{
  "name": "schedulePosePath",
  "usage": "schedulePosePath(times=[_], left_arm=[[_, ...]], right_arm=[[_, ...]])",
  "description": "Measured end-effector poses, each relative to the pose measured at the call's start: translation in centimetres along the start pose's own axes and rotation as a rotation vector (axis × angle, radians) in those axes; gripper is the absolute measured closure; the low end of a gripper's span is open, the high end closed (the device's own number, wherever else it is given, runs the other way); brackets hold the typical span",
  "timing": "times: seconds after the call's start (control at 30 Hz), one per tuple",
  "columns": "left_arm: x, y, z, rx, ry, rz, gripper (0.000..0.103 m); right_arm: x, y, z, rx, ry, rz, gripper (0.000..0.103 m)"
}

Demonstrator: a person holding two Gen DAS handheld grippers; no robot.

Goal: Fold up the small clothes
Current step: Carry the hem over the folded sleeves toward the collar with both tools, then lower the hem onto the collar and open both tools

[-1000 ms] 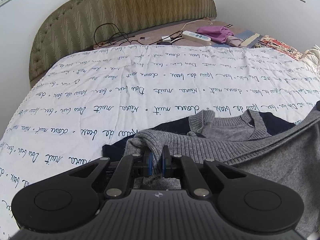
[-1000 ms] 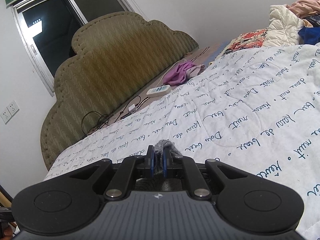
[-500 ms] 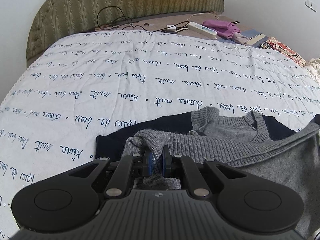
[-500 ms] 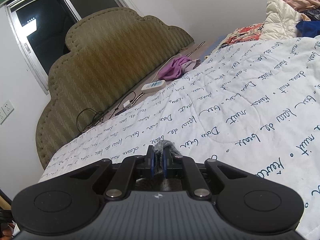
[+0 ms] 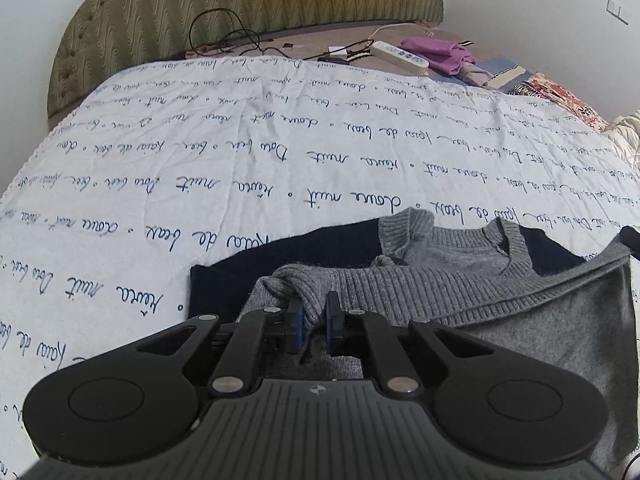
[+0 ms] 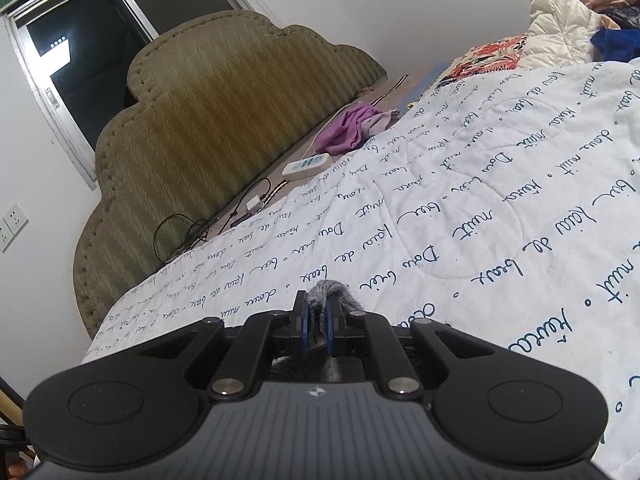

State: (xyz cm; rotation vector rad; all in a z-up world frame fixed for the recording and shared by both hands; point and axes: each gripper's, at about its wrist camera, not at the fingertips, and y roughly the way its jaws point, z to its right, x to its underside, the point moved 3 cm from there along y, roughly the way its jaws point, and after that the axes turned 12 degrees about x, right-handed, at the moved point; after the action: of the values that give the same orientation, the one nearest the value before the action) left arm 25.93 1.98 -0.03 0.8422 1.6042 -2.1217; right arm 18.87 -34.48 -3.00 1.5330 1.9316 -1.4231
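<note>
A small grey knit sweater (image 5: 460, 276) with navy sleeves lies on the white quilt (image 5: 280, 160) printed with blue script. In the left wrist view its ribbed hem is lifted and stretched across the lower right. My left gripper (image 5: 313, 312) is shut on a bunched fold of the grey knit at the hem's left corner. My right gripper (image 6: 316, 312) is shut on another bunch of the grey sweater (image 6: 332, 292), held above the quilt (image 6: 480, 208); the rest of the garment is hidden under that gripper.
An olive upholstered headboard (image 5: 240, 12) stands at the far end, with black cables (image 5: 224, 36), a white power strip (image 5: 400, 54) and a purple cloth (image 5: 440, 54) along the bed head. Piled clothes and a cream jacket (image 6: 560, 24) lie at the far right. A window (image 6: 80, 60) is on the left wall.
Both grippers have moved forward over the bed with the hem held. The headboard looks nearer in the right wrist view, and more of the sweater's lower part is covered.
</note>
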Motion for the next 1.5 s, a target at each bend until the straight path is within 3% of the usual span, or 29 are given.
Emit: schedulePosePath(times=[0.7, 0.93, 1.17, 1.27, 1.37, 1.5], left_arm=[[-2.0, 0.7, 0.1, -0.019, -0.027, 0.03, 0.094], [-1.7, 1.6, 0.1, -0.021, -0.031, 0.008, 0.093], [-1.6, 2.2, -0.1, -0.028, -0.036, -0.008, 0.092], [-1.6, 2.3, -0.2, -0.036, -0.036, -0.009, 0.089], [-1.7, 2.4, -0.3, -0.05, -0.032, -0.005, 0.079], [-1.8, 2.3, -0.4, -0.065, -0.025, 0.005, 0.064]], right_arm=[[-1.3, 0.5, 0.7, 0.03, 0.008, 0.025, 0.095], [-0.8, 1.2, 0.7, -0.033, 0.005, -0.058, 0.095], [1.8, 2.8, -3.2, -0.108, -0.175, -0.202, 0.095], [3.7, 3.9, -5.4, -0.144, -0.287, -0.288, 0.095], [5.4, 4.7, -7.5, -0.118, -0.399, -0.312, 0.095], [5.8, 6.0, -8.3, -0.102, -0.369, -0.315, 0.095]])
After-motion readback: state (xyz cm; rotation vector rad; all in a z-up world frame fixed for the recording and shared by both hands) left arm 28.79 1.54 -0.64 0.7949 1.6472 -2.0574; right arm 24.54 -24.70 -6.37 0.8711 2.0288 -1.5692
